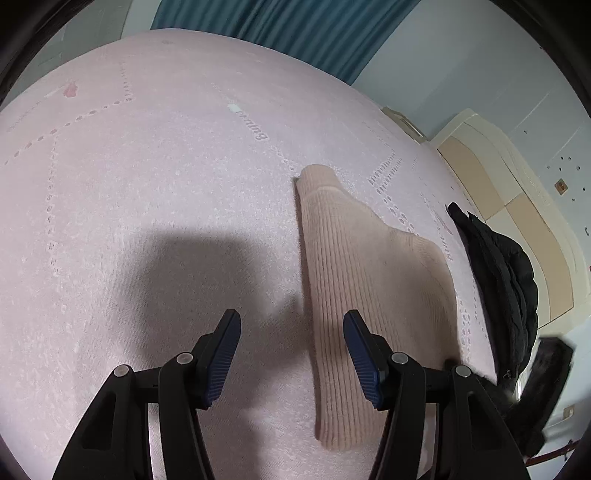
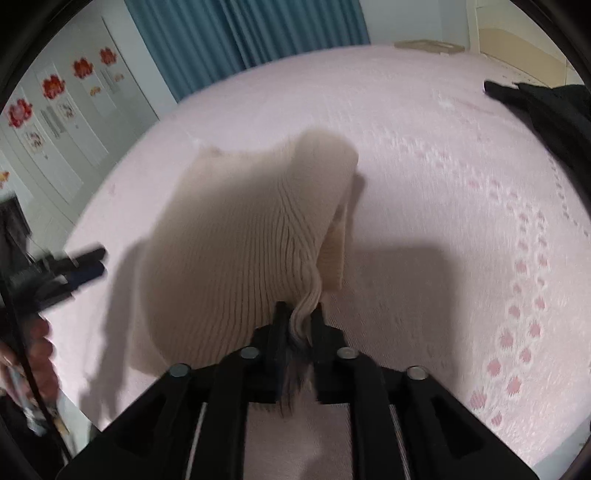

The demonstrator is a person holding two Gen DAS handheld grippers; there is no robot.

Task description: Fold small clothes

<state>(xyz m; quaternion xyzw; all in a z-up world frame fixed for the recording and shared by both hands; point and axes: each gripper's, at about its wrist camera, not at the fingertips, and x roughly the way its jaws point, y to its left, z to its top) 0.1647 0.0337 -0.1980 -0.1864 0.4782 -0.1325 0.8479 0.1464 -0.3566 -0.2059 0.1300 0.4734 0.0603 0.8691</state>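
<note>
A small beige ribbed knit garment lies on the pink bedspread. In the left wrist view my left gripper is open and empty, hovering just above the bedspread, its right finger over the garment's near left part. In the right wrist view my right gripper is shut on a bunched edge of the knit garment and lifts it, so the cloth drapes away from the jaws. The left gripper also shows at the left edge of that view, blurred.
A black jacket lies at the bed's right edge; it also shows in the right wrist view. A beige headboard stands behind it. Blue curtains and a wardrobe with red flower stickers stand beyond the bed.
</note>
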